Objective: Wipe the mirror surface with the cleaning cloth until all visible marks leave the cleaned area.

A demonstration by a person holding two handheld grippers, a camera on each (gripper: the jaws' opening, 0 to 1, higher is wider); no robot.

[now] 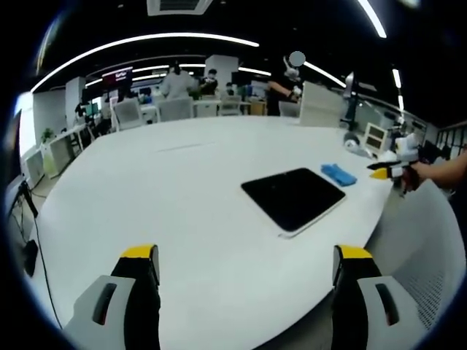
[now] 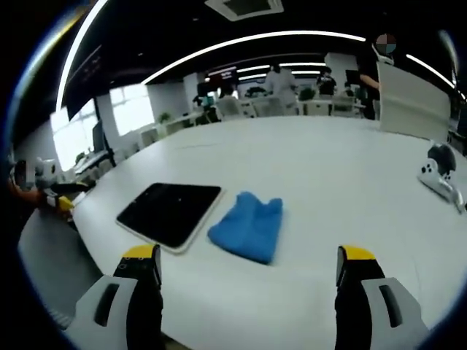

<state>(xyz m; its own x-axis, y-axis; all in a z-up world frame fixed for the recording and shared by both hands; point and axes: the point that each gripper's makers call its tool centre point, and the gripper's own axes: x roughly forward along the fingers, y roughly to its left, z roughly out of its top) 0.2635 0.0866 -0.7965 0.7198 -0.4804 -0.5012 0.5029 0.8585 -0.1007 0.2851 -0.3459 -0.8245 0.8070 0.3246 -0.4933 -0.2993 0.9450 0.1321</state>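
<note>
Mirror [image 2: 169, 213]: flat dark rounded rectangle with a pale rim, lying on the white surface [image 2: 328, 182] near its edge. Cleaning cloth [image 2: 249, 226]: blue, soft, crumpled, just beside the mirror, apart from it. Both hand-held grippers, left [image 1: 246, 266] and right [image 2: 248, 266], jaws spread wide, holding nothing. Open office behind: chairs, people, ceiling light strips. White device [image 2: 441, 175] sits well apart.

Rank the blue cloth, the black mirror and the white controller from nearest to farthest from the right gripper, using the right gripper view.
1. Blue cloth: just ahead of the open right gripper, centre.
2. Black mirror: beside the cloth, toward the view's left.
3. White controller: far off at the view's right edge.
</note>
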